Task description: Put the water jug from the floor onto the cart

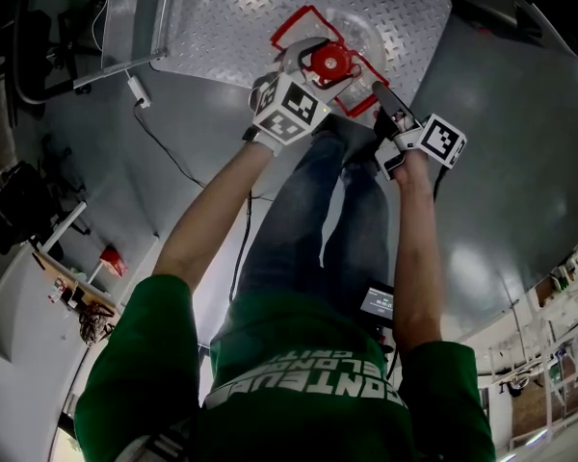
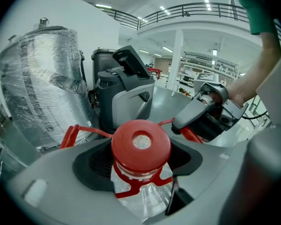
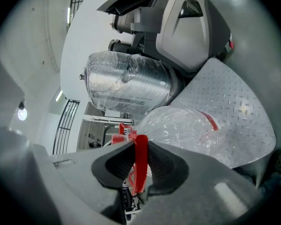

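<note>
So the clear plastic water jug [image 1: 354, 29] is over the diamond-plate metal cart deck [image 1: 226, 17] now. The left gripper [image 2: 140, 172] is clamped round its neck just under the red cap [image 2: 141, 142]. The right gripper [image 3: 140, 170] is pinching the thin red plastic handle [image 3: 141, 146].

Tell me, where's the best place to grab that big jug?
I'd grip the jug by its narrow neck, coming in from the side: it stands upright, and the wider red cap above should stop slipping. The thin red handle pinches well too.
</note>
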Available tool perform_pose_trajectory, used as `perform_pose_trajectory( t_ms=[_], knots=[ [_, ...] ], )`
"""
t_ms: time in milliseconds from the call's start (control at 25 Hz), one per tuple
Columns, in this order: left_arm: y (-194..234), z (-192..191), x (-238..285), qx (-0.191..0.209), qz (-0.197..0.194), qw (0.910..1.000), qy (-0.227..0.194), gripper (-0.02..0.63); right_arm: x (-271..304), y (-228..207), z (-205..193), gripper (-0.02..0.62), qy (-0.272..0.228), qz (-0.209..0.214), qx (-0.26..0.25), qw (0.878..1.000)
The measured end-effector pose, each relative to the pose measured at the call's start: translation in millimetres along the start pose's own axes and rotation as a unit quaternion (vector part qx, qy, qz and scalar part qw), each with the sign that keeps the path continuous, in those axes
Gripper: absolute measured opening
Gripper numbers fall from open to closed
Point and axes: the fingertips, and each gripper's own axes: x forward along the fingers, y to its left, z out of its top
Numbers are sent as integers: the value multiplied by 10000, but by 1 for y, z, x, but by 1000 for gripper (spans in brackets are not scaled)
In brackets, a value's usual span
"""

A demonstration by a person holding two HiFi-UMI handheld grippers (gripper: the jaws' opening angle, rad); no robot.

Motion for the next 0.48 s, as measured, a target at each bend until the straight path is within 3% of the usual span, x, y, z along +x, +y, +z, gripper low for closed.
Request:
perform_pose_trajectory(
  t_ms=[480],
  knots=[
    [-1,0,-1,58,14,9999,-101,340,1,-3,-1,58,-97,-97,-37,9999]
  ],
)
